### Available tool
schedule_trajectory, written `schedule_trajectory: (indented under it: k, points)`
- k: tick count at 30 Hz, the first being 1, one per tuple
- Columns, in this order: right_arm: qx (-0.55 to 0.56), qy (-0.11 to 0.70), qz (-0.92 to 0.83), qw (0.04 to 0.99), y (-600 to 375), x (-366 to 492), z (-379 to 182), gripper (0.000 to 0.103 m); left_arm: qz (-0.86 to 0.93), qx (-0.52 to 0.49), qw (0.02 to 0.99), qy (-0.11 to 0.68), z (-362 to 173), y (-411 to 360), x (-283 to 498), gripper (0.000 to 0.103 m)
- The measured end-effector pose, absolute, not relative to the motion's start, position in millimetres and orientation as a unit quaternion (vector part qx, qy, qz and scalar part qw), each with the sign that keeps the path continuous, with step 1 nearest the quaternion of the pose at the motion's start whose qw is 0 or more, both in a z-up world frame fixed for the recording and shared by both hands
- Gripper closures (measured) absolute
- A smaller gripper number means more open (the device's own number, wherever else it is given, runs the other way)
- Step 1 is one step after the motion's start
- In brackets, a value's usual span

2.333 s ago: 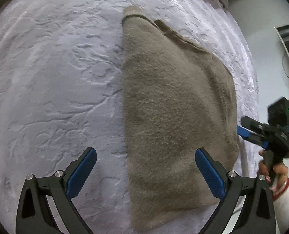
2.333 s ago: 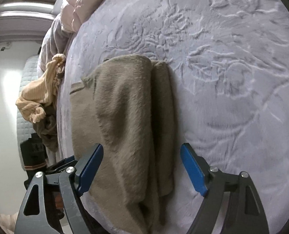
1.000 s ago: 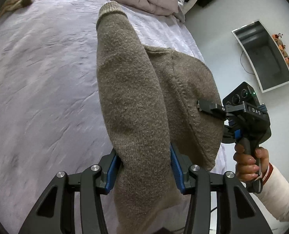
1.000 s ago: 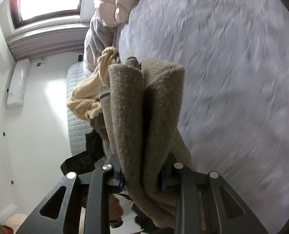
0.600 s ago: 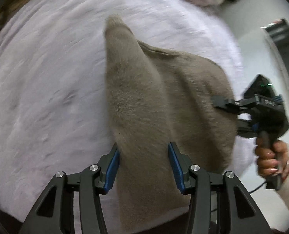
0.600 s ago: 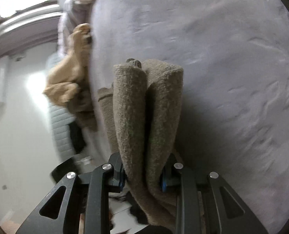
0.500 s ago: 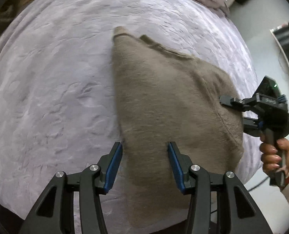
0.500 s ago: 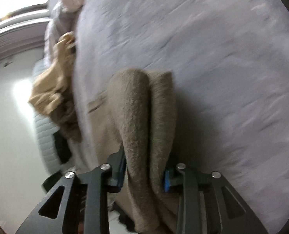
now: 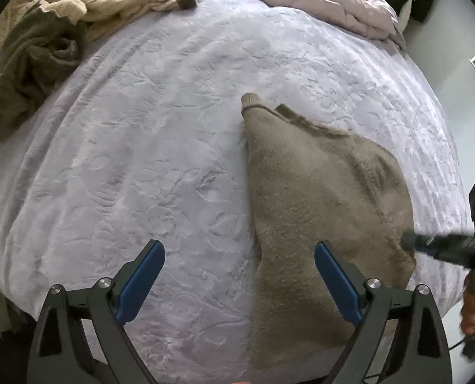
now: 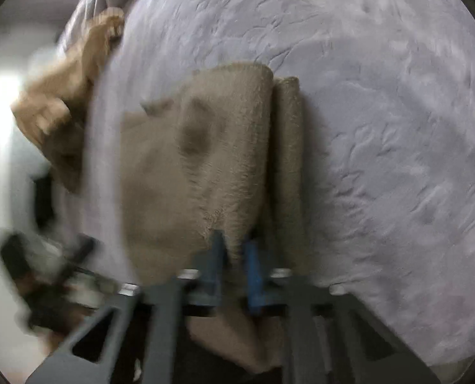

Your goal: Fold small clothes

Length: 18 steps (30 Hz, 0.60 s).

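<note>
Left gripper [image 9: 239, 265] spread wide; right gripper [image 10: 234, 252] seemingly pinching sweater [image 9: 314, 204]

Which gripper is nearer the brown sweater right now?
Right. The right gripper has its jaws nearly closed on the sweater's near edge, though blur hides the grip. The left gripper hangs open, one finger over the sweater, gripping nothing.

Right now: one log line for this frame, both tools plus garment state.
left tool: open, clear of cloth | right tool: shut on sweater edge | brown sweater: folded, flat on lilac bedspread | unfolded clothes pile: far corner
</note>
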State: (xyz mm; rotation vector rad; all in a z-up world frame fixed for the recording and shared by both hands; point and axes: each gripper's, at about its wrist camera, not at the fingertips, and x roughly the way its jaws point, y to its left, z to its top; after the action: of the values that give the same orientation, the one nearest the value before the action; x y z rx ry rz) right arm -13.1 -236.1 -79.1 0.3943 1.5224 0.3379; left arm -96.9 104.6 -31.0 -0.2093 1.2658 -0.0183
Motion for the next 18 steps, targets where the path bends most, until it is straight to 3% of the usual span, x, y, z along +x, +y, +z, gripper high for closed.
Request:
schedule_trajectory:
  k: [3, 6, 11, 13, 18]
  points:
    - [0.102, 0.687, 0.131, 0.707, -229.5, -12.8, -95.0, 0.094, 0.004, -0.108, 0.796, 0.596, -35.1, 104.7, -91.6, 0.008]
    - [0.138, 0.688, 0.124, 0.701, -239.8, -12.8, -99.5, 0.094, 0.019, -0.114, 0.791, 0.6, -37.0, 113.0, -94.0, 0.008]
    - [0.107, 0.689, 0.085, 0.712, -250.7, -24.1, -78.3, 0.091, 0.028, -0.112, 0.788, 0.604, -35.7, 120.0, -96.8, 0.008]
    - [0.109, 0.683, 0.085, 0.717, -251.3, -26.9, -65.4, 0.085, 0.033, -0.099, 0.788, 0.607, -33.9, 118.8, -97.5, 0.008]
    - [0.113, 0.664, 0.136, 0.727, -227.4, -46.0, -39.1, 0.085, 0.023, -0.072, 0.786, 0.614, -31.6, 102.1, -97.6, 0.008]
